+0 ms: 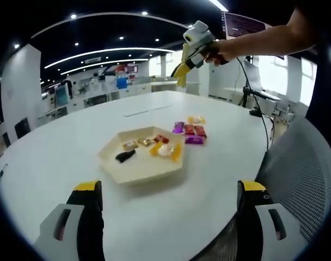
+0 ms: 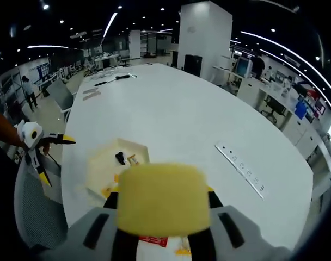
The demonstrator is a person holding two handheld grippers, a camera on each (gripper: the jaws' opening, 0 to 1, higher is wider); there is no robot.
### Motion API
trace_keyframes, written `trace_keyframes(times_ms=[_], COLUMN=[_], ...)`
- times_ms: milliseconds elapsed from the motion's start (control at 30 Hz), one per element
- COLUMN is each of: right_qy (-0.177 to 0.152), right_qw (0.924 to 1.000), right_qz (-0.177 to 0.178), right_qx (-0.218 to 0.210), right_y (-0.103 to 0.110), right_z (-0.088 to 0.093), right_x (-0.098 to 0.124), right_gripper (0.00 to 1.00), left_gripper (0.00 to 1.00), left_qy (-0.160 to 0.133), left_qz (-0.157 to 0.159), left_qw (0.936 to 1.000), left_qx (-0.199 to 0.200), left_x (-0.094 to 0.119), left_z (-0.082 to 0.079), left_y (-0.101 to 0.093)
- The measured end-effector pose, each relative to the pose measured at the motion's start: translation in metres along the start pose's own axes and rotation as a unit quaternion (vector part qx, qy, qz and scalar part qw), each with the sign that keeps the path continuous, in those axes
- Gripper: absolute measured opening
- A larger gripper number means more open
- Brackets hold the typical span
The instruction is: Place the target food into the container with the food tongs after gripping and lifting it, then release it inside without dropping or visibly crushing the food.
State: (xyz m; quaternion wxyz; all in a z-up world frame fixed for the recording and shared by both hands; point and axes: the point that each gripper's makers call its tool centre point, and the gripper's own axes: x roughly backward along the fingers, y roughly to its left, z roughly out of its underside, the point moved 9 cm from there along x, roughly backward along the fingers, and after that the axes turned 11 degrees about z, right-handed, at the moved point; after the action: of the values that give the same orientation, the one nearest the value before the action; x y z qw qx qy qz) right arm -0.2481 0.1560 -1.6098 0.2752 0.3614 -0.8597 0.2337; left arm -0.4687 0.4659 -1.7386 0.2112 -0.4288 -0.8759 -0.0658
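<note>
Left gripper view looks along the left tool (image 1: 168,202), whose two yellow-tipped jaws stand wide apart with nothing between them, above the near edge of the white counter (image 1: 89,138). Just beyond them sits a pale hexagonal tray (image 1: 134,166) on the counter, holding several small wrapped foods: a dark piece (image 1: 125,156) lying slantwise near its left side, a brownish one (image 1: 130,145) behind it, and orange and yellow ones (image 1: 166,151) toward the right. Beside the tray's far right corner, on the bare counter, lies a cluster of wrapped snacks (image 1: 190,130) in purple, red and yellow. Higher up on the right, a hand (image 1: 222,51) holds the right tool (image 1: 182,76) in the air, well above the counter, its yellow jaws pointing down and to the left. A grey mesh chair (image 1: 301,174) stands at the counter's right edge.

Right gripper view shows the right tool (image 2: 163,209) clenched on a yellow sponge-like block (image 2: 163,198), which sits crosswise between the jaws, its long axis running left to right. Beneath it the tray (image 2: 100,168) shows partly, with the dark piece (image 2: 120,158) inside. The left tool (image 2: 52,157) appears at the left edge, jaws spread. A long power strip (image 2: 240,168) lies on the counter to the right.
</note>
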Motion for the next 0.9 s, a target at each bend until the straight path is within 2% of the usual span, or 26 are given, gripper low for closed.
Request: trace_keyframes(times_ms=[400, 633, 900], right_qy=[0.023, 0.019, 0.017], right_qw=[0.9987, 0.9978, 0.9975], right_qz=[0.027, 0.025, 0.024], right_qx=[-0.037, -0.058, -0.064], right_y=[-0.037, -0.055, -0.060], right_z=[0.047, 0.064, 0.080], right_x=[0.022, 0.031, 0.031], right_gripper=[0.30, 0.30, 0.30], left_gripper=[0.99, 0.99, 0.99], left_qy=[0.002, -0.001, 0.003], left_qz=[0.004, 0.001, 0.010], left_qw=[1.0000, 0.9999, 0.9999], left_qx=[0.006, 0.012, 0.010], left_x=[-0.001, 0.000, -0.002], left_z=[0.001, 0.000, 0.001], left_y=[0.000, 0.001, 0.000])
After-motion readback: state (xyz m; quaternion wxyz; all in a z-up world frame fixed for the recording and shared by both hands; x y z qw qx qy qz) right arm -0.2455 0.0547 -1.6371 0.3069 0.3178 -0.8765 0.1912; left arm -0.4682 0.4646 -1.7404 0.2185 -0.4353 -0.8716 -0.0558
